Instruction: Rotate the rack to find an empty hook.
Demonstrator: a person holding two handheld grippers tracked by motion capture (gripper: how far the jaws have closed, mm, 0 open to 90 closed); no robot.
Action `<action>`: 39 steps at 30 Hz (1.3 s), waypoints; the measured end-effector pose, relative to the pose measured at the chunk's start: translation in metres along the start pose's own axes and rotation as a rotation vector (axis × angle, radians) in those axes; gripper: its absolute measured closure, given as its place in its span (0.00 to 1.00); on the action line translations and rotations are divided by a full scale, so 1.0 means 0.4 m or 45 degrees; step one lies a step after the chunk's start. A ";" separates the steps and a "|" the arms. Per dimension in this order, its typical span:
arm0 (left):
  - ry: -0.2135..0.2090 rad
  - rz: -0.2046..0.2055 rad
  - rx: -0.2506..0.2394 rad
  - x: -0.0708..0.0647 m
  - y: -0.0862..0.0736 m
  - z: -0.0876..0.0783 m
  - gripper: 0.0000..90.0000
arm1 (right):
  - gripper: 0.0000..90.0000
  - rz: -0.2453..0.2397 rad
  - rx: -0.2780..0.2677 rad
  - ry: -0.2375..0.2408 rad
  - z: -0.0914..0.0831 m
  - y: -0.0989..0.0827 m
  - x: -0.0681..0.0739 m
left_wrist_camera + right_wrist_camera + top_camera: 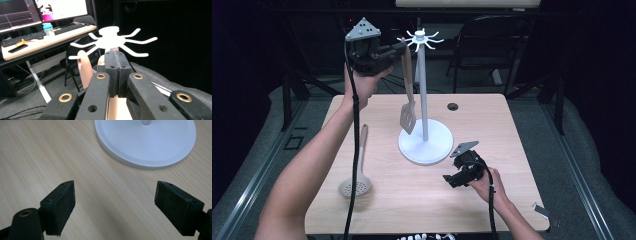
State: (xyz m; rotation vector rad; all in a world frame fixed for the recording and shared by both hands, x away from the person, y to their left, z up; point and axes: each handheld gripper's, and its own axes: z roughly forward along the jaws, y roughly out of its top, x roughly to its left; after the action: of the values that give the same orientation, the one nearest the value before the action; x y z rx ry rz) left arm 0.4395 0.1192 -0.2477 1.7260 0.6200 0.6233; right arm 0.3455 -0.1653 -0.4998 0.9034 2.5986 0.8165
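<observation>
Jaws of left gripper (401, 48) clamped on top of the slotted spatula (407, 116), held up high beside rack's hooks (421, 38). Spatula: wood handle, grey slotted blade hanging down by the pole, above white rack base (426, 145). Right gripper (447, 178) jaws wide apart w/ nothing between, low over table (492, 125). Count: 1 spatula, 1 skimmer (356, 185) lying on table, 1 rack, 2 grippers.
</observation>
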 end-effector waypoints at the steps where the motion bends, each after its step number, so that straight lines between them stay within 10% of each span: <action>1: 0.004 -0.003 0.002 0.003 0.000 0.001 1.00 | 0.18 -0.001 0.003 0.003 0.000 0.000 -0.001; 39: 0.078 -0.043 0.037 0.053 0.003 0.033 1.00 | 0.19 0.002 0.008 0.002 0.002 -0.001 -0.003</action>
State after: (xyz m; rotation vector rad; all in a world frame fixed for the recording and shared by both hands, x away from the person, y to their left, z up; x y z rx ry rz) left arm 0.4641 0.1244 -0.2475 1.7251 0.7025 0.6483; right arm 0.3465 -0.1660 -0.5004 0.9071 2.6036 0.8107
